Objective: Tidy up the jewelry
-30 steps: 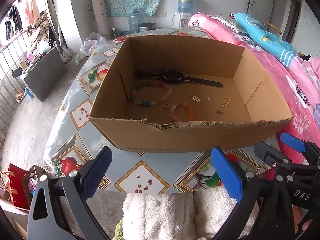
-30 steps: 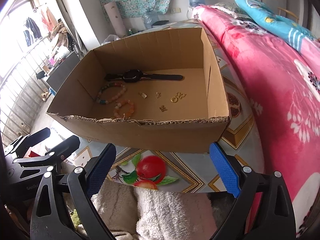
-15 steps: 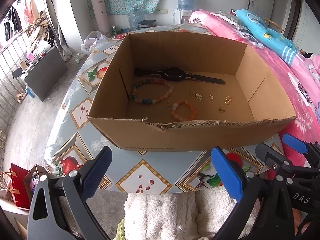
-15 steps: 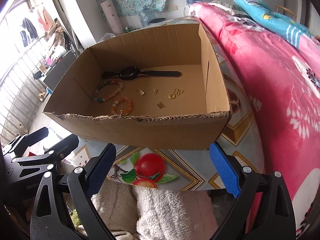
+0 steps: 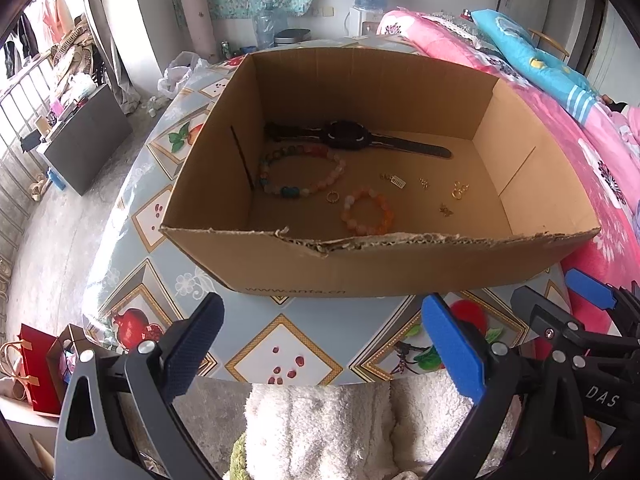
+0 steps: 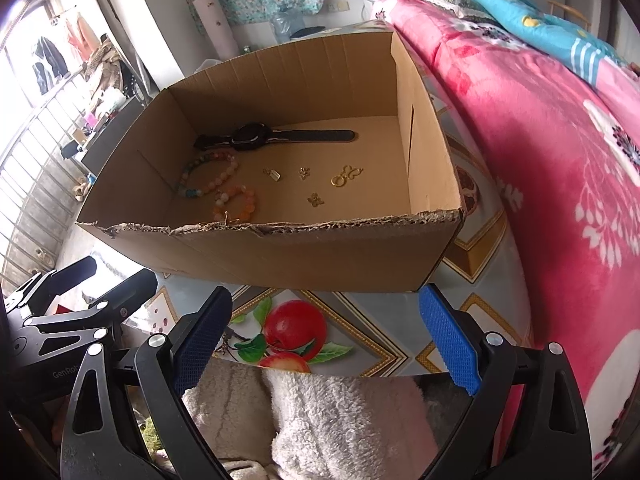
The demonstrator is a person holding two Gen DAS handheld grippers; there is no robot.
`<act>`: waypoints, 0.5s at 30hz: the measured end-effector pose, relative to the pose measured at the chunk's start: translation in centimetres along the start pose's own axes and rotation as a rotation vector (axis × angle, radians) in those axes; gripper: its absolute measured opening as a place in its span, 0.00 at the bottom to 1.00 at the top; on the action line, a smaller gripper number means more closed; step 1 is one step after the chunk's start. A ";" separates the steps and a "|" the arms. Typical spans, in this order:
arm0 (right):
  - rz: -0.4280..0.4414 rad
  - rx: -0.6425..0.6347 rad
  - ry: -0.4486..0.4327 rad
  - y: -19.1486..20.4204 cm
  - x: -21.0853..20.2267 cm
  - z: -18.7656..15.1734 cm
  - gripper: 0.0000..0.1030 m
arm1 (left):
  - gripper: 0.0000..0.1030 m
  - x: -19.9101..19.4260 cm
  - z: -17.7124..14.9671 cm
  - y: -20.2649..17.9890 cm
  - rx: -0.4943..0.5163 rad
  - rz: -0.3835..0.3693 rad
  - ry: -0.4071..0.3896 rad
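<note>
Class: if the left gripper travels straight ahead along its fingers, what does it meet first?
Probably the near wall of the cardboard box, ahead of the open left gripper; height above the table is unclear.

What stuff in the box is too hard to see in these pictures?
- Small gold charms: too small in both views to tell what they are.
- Orange bead bracelet: its near part is hidden by the cardboard box front wall in the right wrist view.
- Box floor nearest the grippers: hidden by that wall in both views.

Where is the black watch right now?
In both views, the watch lies flat inside the box, along its far wall, just behind the multicolour bracelet.
</note>
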State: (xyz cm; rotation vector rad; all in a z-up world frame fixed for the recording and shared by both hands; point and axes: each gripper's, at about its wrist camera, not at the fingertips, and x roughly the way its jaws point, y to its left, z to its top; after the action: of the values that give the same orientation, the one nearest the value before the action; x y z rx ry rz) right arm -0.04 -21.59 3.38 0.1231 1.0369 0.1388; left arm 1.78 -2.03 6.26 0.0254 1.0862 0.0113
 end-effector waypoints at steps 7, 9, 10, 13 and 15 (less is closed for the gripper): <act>-0.002 0.004 0.011 -0.1 0.4 0.1 0.88 | 0.94 0.3 0.1 0.0 0.000 0.001 0.008; -0.003 0.006 0.014 -0.1 0.5 0.1 0.88 | 0.94 0.4 0.1 0.0 -0.001 0.001 0.010; -0.004 0.007 0.015 0.0 0.5 0.2 0.88 | 0.94 0.5 0.0 0.0 -0.001 0.001 0.011; -0.005 0.007 0.016 0.0 0.5 0.2 0.88 | 0.94 0.5 0.0 0.0 -0.002 0.000 0.013; -0.005 0.007 0.015 0.0 0.5 0.2 0.88 | 0.94 0.6 0.0 0.0 -0.002 0.000 0.013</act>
State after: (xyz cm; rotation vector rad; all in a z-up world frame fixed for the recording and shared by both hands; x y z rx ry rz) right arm 0.36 -21.50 3.02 0.1258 1.0527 0.1317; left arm 2.07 -2.03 5.78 0.0238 1.0994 0.0128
